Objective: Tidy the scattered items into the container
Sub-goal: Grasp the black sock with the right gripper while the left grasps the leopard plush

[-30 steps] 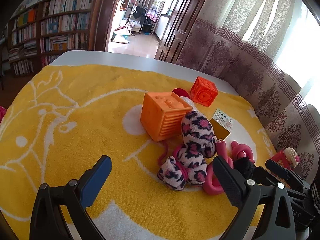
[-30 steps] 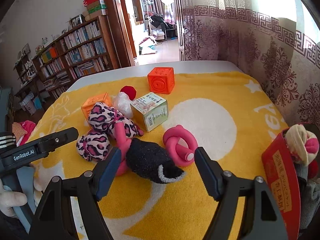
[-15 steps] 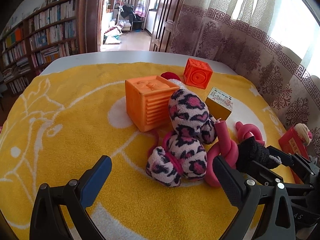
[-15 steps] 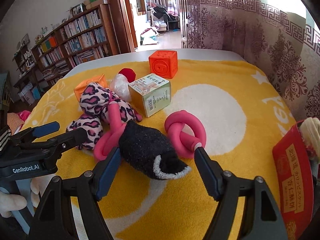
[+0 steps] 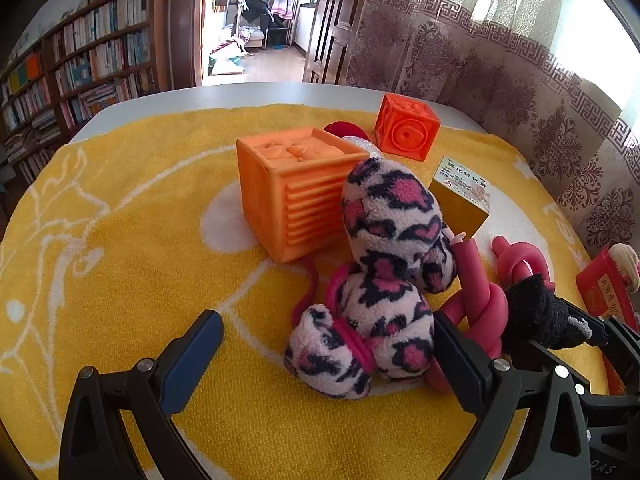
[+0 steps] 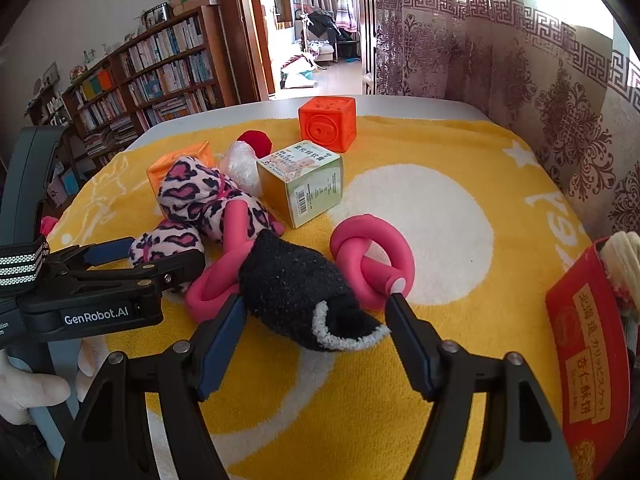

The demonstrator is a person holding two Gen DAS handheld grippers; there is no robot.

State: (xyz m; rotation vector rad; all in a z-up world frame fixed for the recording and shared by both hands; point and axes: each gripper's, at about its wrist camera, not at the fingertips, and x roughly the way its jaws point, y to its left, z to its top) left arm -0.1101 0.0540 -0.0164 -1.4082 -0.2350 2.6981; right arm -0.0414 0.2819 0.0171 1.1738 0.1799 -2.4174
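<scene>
"GenRobot.AI" is printed in white on the side of the left hand-held gripper (image 6: 136, 258), legible only from the right wrist view. The red container (image 6: 588, 344) at the right edge of the table (image 6: 400, 102) carries yellow characters down its face, too distorted to read with certainty; a cream and pink item (image 6: 622, 256) sits at its top. The small carton (image 6: 306, 184) shows a barcode and fine print on one side, unreadable here.

The right hand-held gripper (image 6: 316, 338) is wide open, its jaws either side of the cuffed end of a black sock (image 6: 296, 288) that lies on the yellow towel (image 6: 420, 208) across a pink knotted foam tube (image 6: 372, 264). It holds nothing. The left hand-held gripper (image 5: 328, 354) is also spread wide and empty, with a leopard-print plush item (image 5: 384, 276) between its jaws.

The left wrist view alone shows the ribbed side of the large orange cube (image 5: 298, 192), which the right wrist view mostly hides behind the plush. A smaller orange cube (image 6: 328, 122) and a red ball (image 6: 255, 142) sit further back.
</scene>
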